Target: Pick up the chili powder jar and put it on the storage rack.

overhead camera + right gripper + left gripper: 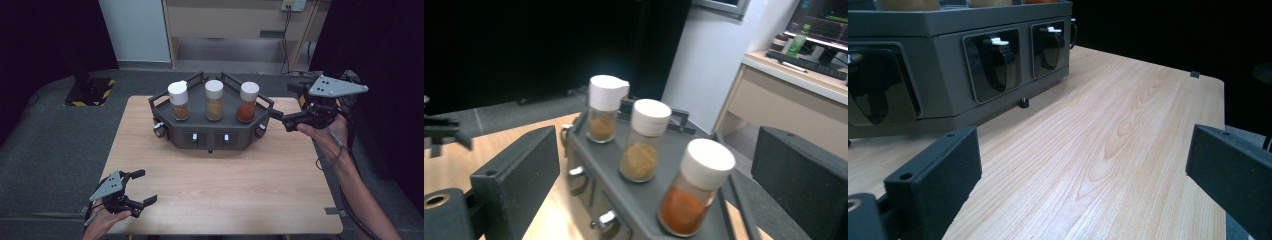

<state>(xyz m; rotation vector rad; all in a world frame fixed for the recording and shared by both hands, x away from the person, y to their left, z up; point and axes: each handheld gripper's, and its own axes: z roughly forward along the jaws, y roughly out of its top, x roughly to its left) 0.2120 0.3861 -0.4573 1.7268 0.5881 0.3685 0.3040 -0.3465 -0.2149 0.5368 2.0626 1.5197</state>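
Note:
A grey six-sided rack stands at the back middle of the wooden table. On top of it are three white-capped spice jars: brown powder, yellow powder and orange-red powder. The rack's front has small drawers with pale handles. My right gripper is open, held just off the rack's right corner and level with the jars. In the right gripper view the jars line up between its spread jaws. My left gripper is open and empty, low over the table's near left corner and pointing towards the rack.
A small black knob sticks out under the rack's front. Bare wood runs from the rack to the near edge. Beyond the table are a beige shelf unit, a yellow-and-black striped base on the floor, and a desk with a monitor.

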